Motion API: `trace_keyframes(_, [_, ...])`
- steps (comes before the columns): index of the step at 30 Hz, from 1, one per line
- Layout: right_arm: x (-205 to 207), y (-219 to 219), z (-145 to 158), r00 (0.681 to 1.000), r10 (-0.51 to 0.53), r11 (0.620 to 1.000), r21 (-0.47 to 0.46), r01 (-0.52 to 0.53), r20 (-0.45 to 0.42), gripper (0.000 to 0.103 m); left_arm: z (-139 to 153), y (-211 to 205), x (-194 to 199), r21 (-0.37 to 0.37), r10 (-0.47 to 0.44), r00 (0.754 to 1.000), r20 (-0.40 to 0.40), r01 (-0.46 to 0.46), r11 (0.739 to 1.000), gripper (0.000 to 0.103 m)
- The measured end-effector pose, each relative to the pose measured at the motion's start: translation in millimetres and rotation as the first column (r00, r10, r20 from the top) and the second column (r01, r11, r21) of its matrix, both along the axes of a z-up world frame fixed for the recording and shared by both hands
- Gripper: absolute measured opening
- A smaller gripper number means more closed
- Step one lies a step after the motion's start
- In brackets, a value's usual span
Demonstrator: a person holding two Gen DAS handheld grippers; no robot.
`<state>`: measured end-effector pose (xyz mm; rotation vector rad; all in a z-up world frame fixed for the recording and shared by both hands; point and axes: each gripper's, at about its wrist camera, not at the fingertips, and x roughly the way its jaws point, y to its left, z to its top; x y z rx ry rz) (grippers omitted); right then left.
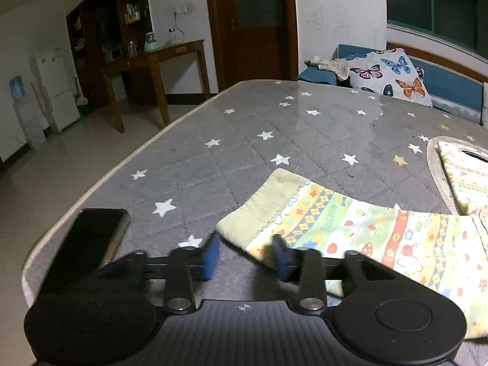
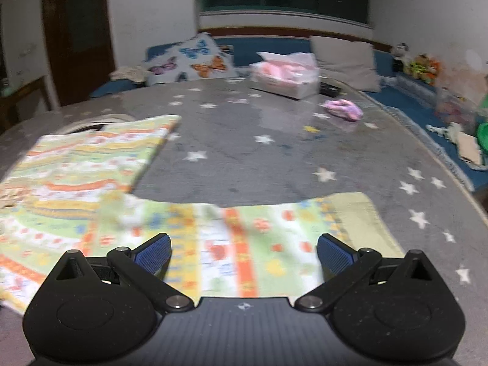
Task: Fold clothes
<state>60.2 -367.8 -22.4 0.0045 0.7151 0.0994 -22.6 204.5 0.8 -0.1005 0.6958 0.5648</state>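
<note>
A small garment with bright stripes and cartoon prints lies flat on the grey star-patterned surface [image 1: 244,140]. In the left wrist view one sleeve [image 1: 350,228] stretches to the left and ends in a pale yellow-green cuff [image 1: 268,204]. My left gripper [image 1: 246,256] is at that cuff's near corner. Its blue pads [image 1: 212,254] stand apart, and the cloth lies slack between them, unpinched. In the blurred right wrist view the other sleeve [image 2: 244,231] runs to the right and the body [image 2: 85,158] lies to the left. My right gripper [image 2: 244,254] hovers wide open over that sleeve.
A dark phone [image 1: 91,238] lies near the surface's left edge, close to my left gripper. Far back are a butterfly pillow [image 2: 195,61], a pink-and-white pack [image 2: 286,73] and a small pink cloth [image 2: 343,108]. A wooden table [image 1: 152,58] stands beyond the left edge.
</note>
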Motion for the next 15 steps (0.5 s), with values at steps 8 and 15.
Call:
trace_keyframes(8, [-6,41,15,0.991,0.130,0.991,0.006,-0.130,0.036,0.103,19,-37,0,0.017,-0.146,0.988,0.043,0.145,0.989,0.058])
trace_keyframes(15, [-14,72,15,0.976,0.214,0.977,-0.010,-0.214,0.042,0.103,16,-112,26,0.023,-0.415,0.909,0.036,0.415,0.910,0.060])
